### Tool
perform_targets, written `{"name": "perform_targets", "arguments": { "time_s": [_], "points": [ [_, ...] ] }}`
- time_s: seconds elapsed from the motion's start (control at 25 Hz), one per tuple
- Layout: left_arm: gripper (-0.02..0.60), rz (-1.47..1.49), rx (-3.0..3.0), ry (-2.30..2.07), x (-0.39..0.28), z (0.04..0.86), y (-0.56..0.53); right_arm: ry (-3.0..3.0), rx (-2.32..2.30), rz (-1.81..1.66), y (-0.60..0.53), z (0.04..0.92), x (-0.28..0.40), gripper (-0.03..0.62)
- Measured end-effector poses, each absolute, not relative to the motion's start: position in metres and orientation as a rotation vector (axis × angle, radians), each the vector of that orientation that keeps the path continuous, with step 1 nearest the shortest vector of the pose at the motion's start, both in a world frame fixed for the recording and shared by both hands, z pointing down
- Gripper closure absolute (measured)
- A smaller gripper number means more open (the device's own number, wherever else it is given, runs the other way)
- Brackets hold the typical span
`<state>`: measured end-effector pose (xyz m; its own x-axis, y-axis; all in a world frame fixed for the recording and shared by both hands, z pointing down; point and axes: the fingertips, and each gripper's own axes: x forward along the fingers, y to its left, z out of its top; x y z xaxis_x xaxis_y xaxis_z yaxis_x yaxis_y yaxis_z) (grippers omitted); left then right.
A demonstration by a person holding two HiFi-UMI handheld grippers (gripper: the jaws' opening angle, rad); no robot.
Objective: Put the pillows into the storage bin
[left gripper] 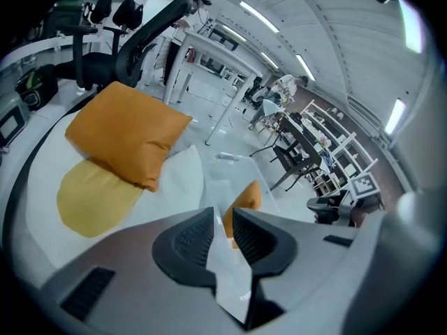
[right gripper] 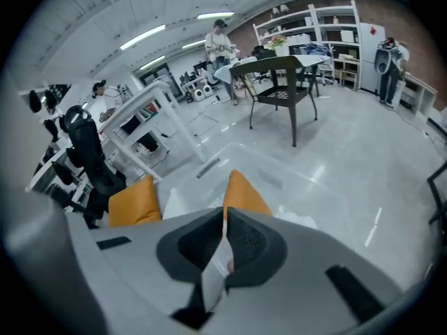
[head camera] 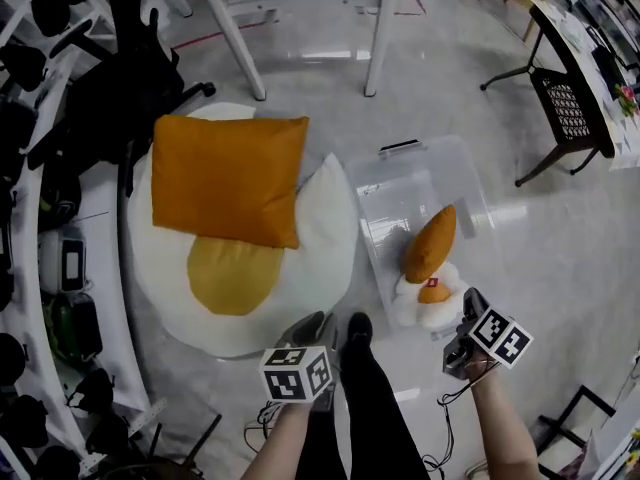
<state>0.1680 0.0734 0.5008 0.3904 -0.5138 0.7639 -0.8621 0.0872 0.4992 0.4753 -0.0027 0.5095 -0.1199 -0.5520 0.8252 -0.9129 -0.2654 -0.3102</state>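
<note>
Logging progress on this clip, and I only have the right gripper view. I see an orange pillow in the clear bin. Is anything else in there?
Observer: Yes. The head view shows a small fried-egg pillow inside the storage bin, against the lower end of that orange pillow.
Operator: What lies outside the bin?
Observer: A square orange pillow lies on a large fried-egg cushion on the floor, covering part of its yolk.
Operator: Is the left gripper holding anything?
Observer: No. The left gripper has its jaws apart, nothing between them.
</note>
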Motion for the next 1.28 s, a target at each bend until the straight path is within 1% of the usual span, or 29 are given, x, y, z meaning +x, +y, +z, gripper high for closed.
{"name": "perform_targets", "arguments": {
  "time_s": [0.16,0.4,0.6,0.92,1.28],
  "points": [
    [0.5,0.364,1.524,-1.314,0.137,0.511,0.087,-1.775,1.578,1.266,-0.019,0.524,0.396,0.576],
    [0.5,0.308,1.431,-1.43,0.076,0.526,0.109,-1.912,1.249,1.188,-0.021,0.561,0.27,0.55],
    [0.5,0.268,1.345,-1.516,0.029,0.543,0.124,-1.98,1.025,1.066,-0.015,0.591,0.188,0.53],
    [0.5,0.218,1.236,-1.597,-0.029,0.575,0.142,-2.001,0.744,0.804,-0.008,0.639,0.1,0.487],
    [0.5,0.159,1.141,-1.667,-0.073,0.604,0.143,-1.955,0.578,0.57,-0.023,0.687,0.042,0.445]
  ]
}}
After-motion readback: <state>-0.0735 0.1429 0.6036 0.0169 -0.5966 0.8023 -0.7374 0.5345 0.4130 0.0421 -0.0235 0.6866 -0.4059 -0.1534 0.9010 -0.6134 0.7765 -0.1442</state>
